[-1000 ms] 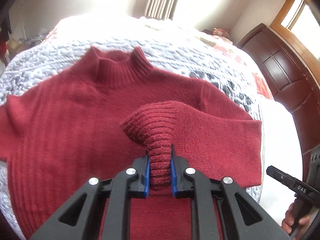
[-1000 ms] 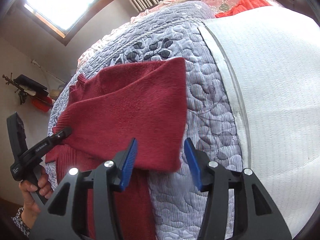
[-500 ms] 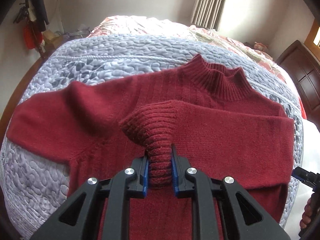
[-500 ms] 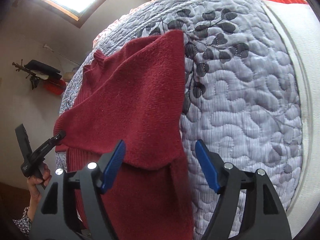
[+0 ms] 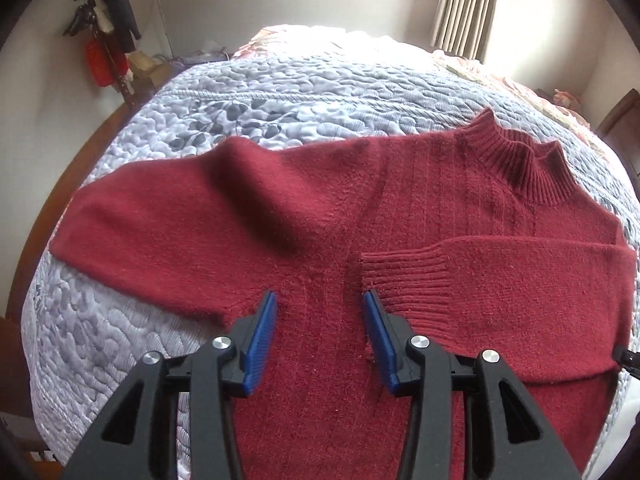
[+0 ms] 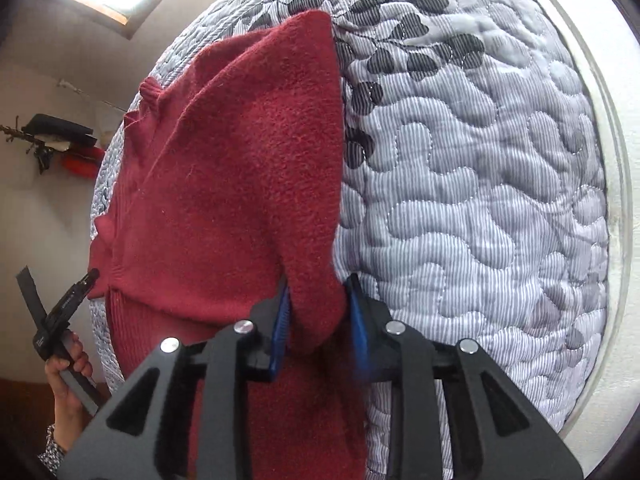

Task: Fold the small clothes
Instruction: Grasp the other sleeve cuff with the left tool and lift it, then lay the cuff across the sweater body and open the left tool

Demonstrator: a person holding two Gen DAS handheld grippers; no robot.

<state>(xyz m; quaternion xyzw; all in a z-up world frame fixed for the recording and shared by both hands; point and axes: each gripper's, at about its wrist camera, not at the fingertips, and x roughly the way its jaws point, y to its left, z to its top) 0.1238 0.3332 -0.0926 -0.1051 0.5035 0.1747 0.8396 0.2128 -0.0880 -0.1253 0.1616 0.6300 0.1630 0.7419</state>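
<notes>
A dark red knit sweater [image 5: 360, 208] lies flat on the quilted bed, collar at the far right. Its right sleeve is folded across the body, and the ribbed cuff [image 5: 404, 276] rests just ahead of my left gripper [image 5: 320, 320]. That gripper is open, with only the sweater body under its gap. In the right wrist view, my right gripper [image 6: 318, 316] is shut on the folded edge of the sweater [image 6: 240, 184], with thick red fabric filling the space between its blue pads. The left sleeve stretches out flat to the left.
The grey-white quilt [image 5: 280, 92] covers the bed, and a white sheet [image 6: 624, 160] borders it on the right. A hand [image 6: 68, 376] holds the left gripper at the lower left. A coat rack [image 5: 104, 40] stands by the far wall and curtains [image 5: 468, 8] hang by the window.
My left gripper let go of the ribbed cuff, which now lies flat on the sweater body, and opened wide. My right gripper moved in and shut on the sweater's folded edge.
</notes>
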